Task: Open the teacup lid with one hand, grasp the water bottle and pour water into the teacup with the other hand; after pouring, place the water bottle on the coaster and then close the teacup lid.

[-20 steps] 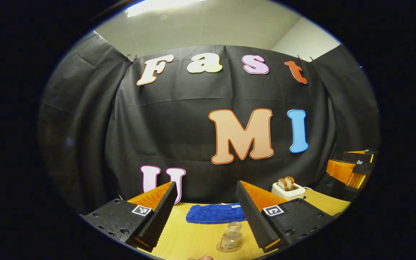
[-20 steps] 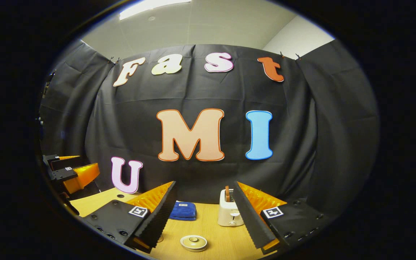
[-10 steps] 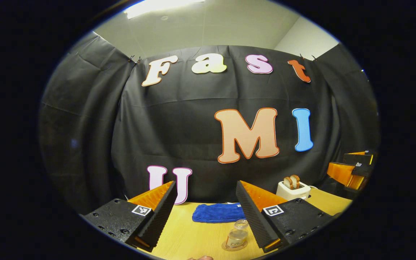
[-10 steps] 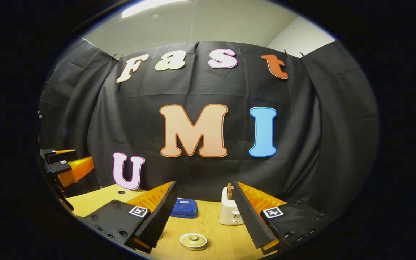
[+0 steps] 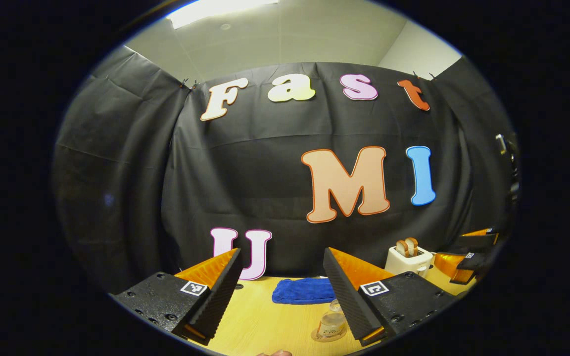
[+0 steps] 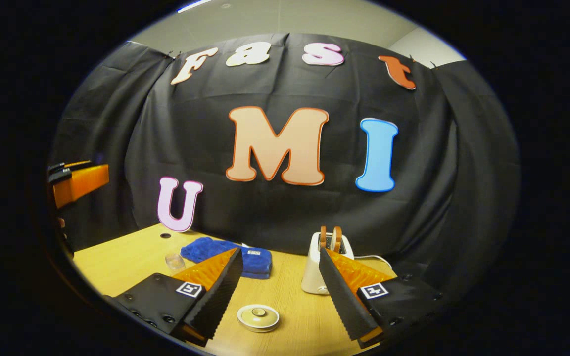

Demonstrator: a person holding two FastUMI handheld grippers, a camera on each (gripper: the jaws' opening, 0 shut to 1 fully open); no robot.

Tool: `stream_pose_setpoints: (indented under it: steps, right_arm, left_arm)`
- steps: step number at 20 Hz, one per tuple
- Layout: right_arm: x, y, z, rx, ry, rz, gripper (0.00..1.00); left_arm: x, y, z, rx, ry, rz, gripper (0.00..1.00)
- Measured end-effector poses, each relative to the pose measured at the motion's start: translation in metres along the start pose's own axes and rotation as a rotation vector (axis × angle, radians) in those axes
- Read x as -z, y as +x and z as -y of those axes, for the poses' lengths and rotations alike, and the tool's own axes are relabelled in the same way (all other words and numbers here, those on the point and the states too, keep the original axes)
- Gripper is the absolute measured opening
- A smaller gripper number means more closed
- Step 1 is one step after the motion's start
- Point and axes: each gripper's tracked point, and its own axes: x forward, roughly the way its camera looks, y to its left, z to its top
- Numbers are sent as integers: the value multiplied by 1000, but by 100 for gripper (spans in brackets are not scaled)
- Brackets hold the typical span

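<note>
Left claw (image 5: 281,277): wide open, holding nothing, above the wooden desk (image 5: 260,321).
Right claw (image 6: 280,274): wide open, holding nothing.
Small clear plastic water bottle (image 5: 332,324): upright on a round coaster (image 5: 320,337), near the desk's front edge.
Round cream teacup lid (image 6: 258,317): on the desk between the right claw's fingers, well apart from them.

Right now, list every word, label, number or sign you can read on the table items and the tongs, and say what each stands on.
Nothing on them is readable.
Water bottle: a label, too blurred to read.
Blue towel: a small tag, too small to read.
Left tongs: square markers, a pattern, no words.
Right tongs: the same kind of markers, no words.
Toaster: no text that I can make out.
</note>
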Motion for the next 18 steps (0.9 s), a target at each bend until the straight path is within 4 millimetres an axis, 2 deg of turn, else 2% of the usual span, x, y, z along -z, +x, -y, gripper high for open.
stream_pose_setpoints:
  steps: [1, 3, 4, 6, 8, 9, 11, 12, 14, 18]
  right_arm:
    - [10, 5, -2, -9, -1, -21, 94]
    - [29, 11, -3, -21, -1, -64, 94]
    - [37, 14, -4, -25, -4, -81, 99]
    - [47, 18, -7, -34, -22, -100, 94]
    - [61, 25, -9, -37, -44, -122, 99]
    - [70, 29, -10, -43, -51, -138, 94]
    - [90, 36, -17, -67, -47, -183, 94]
    - [102, 40, -20, -74, -48, -216, 99]
    - [128, 45, -22, -80, -52, -271, 100]
    - [158, 56, -23, -88, -61, -333, 100]
  left_arm:
    - [0, 0, -2, -7, 3, -4, 94]
    - [2, -2, -6, -19, 9, -11, 94]
    - [4, -3, -6, -24, 14, -15, 95]
    - [6, -4, -9, -34, 24, -22, 94]
    - [4, -6, -14, -49, 31, -23, 94]
    - [4, -6, -17, -56, 32, -22, 94]
    - [5, -9, -19, -66, 35, -26, 95]
    - [6, -9, -21, -70, 36, -30, 95]
    - [8, -12, -24, -79, 41, -36, 94]
    - [10, -14, -31, -94, 55, -48, 94]
